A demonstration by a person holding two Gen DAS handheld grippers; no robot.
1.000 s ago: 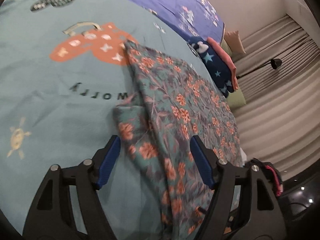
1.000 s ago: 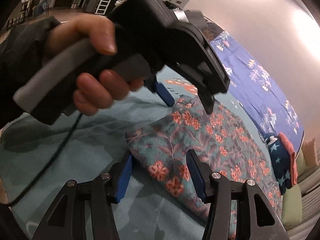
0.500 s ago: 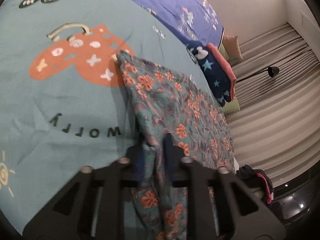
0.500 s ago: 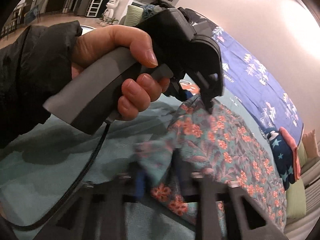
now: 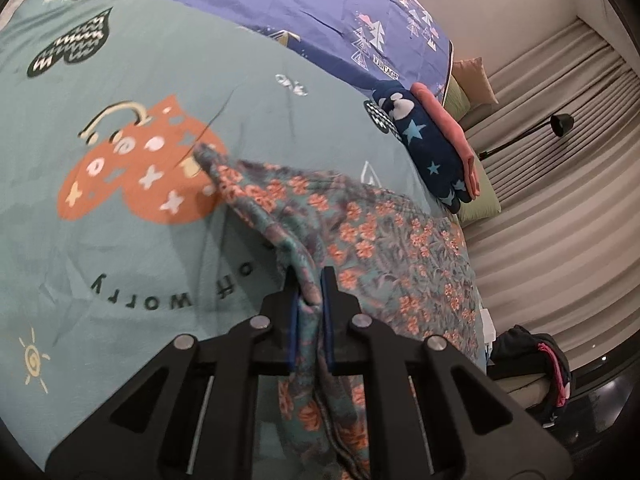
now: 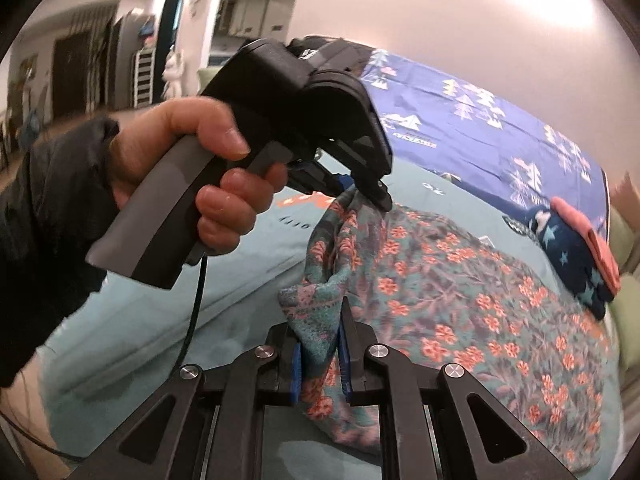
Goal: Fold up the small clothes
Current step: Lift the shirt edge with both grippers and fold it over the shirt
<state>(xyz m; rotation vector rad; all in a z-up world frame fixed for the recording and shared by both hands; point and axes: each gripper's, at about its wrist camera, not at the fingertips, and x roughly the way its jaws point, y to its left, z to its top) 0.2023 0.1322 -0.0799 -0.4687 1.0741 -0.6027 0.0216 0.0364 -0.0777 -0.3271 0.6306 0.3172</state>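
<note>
The floral garment point(image 5: 360, 240) lies in the middle of both pictures, on the teal bed cover point(image 5: 120, 248), and its near edge is raised from the bed. At the bottom centre of the left wrist view, the left gripper point(image 5: 310, 288) has its blue fingers point(image 5: 294, 316) pressed together on a bunched fold of this edge. At the bottom centre of the right wrist view, the right gripper point(image 6: 320, 354) pinches another part of the same edge between its fingers point(image 6: 297, 368). In this view the left gripper appears also in the upper middle, held by the left hand point(image 6: 208, 168), with cloth hanging from its tip.

Behind the grippers, most of the garment rests spread and a little wrinkled on the bed. I judge that the fold is only starting: the edge is gripped and lifted, but it is not yet carried over the rest of the cloth, and no neat folded shape is visible.

Farther, toward the right edge, a dark blue starry cloth point(image 5: 428, 148) and a pink cloth point(image 5: 448, 120) lie together; they seem folded already. A purple sheet point(image 5: 300, 4) covers the upper part.
</note>
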